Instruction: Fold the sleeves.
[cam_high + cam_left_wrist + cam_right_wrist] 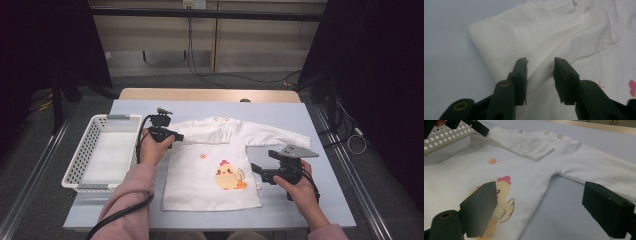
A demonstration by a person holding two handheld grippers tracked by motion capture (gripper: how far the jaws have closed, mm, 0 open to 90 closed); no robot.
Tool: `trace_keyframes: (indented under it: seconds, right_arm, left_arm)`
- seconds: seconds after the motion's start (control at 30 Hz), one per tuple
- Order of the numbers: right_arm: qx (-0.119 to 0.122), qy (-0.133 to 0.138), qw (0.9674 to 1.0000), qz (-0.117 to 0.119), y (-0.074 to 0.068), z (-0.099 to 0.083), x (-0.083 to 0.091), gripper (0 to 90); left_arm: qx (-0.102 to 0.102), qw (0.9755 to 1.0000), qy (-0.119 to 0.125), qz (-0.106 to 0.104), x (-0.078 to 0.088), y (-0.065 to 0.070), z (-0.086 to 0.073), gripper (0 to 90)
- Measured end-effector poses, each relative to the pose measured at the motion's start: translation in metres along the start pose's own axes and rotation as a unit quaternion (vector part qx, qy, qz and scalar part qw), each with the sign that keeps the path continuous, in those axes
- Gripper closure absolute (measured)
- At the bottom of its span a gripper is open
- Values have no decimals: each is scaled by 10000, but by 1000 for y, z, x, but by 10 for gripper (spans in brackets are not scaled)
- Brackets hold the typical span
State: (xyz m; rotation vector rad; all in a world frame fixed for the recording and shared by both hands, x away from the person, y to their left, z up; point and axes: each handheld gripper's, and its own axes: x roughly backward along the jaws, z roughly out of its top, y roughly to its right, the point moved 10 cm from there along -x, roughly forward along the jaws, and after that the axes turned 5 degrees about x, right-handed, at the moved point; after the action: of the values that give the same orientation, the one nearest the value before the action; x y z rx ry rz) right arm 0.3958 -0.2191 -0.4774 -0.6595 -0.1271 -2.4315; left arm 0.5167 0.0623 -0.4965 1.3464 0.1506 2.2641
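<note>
A white long-sleeved baby shirt [200,172] with a yellow chick print [227,176] lies flat on the pale blue table top. One sleeve is folded across the chest [529,147]; the other stretches out to the right [275,135]. My left gripper [176,136] is down at the shirt's left shoulder. Its jaws stand apart over the folded white cloth [536,37], and a ridge of fabric runs between them [540,60] without being pinched. My right gripper [262,161] hovers wide open by the shirt's right side seam [539,192], with nothing between its jaws.
A white perforated basket [82,155] stands to the left of the shirt, close to my left hand, and its wall shows in the right gripper view [444,137]. Bare table lies right of the shirt [320,200]. Dark frame posts flank the table.
</note>
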Motion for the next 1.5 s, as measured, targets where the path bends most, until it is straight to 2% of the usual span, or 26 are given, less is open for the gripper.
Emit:
trace_keyframes:
  seconds: [0.1,0.13,0.23,0.33,0.4,0.43,0.53,0.63,0.7,0.87,0.97,1.03,1.07,1.17,1.23,1.27,1.3,1.37,1.5]
  right_arm:
    - [-6,18,10000,9,-1,1,0,129]
    - [4,18,10000,12,-2,1,0,129]
    - [15,35,10000,11,-2,2,0,129]
    - [6,4,10000,12,-3,1,-1,129]
    - [26,13,10000,16,-3,2,-1,129]
    - [27,13,10000,19,-3,2,-1,129]
    - [36,13,10000,32,-4,2,-1,128]
    - [31,18,10000,40,-5,2,-1,129]
    - [31,26,10000,26,-4,2,-1,129]
    - [41,46,10000,24,-3,3,-1,128]
    - [42,44,10000,27,-3,3,-1,129]
    - [25,33,10000,32,-4,3,-1,128]
    - [32,35,10000,47,-4,3,-1,129]
    - [12,48,10000,64,-5,4,0,128]
    - [6,55,10000,58,-4,4,1,129]
    - [14,72,10000,53,-4,4,1,129]
    - [-7,57,10000,43,-3,3,1,129]
    - [-2,73,10000,27,-2,3,2,129]
    - [-32,96,9999,-19,0,5,3,128]
  left_arm:
    - [-6,10000,-12,-73,2,1,-6,764]
    - [25,9999,23,-137,4,4,-6,766]
    - [-55,9998,113,-171,9,8,-8,766]
    - [-48,9997,190,-146,9,9,-10,768]
    - [50,9998,101,-185,5,10,-16,766]
    - [-23,9999,-1,-128,1,7,-19,763]
    - [-3,9998,6,-179,-3,9,-22,734]
    - [-162,9996,143,-200,-1,13,-16,658]
    - [-168,9993,254,-202,1,16,-8,602]
    - [-462,9975,460,-256,1,30,9,604]
    - [-591,9965,447,-379,-6,40,14,601]
    - [-483,9973,235,-493,-17,44,12,617]
    - [-437,9979,121,-462,-21,44,9,622]
    - [-447,9978,-63,-491,-25,46,2,682]
    - [-430,9978,9,-505,-25,46,-1,671]
    - [-384,9982,-61,-450,-23,43,-4,654]
    - [-338,9987,-30,-383,-22,40,-6,646]
    - [-295,9986,48,-429,-18,35,-9,614]
    - [-326,9982,363,-359,-3,30,-6,491]
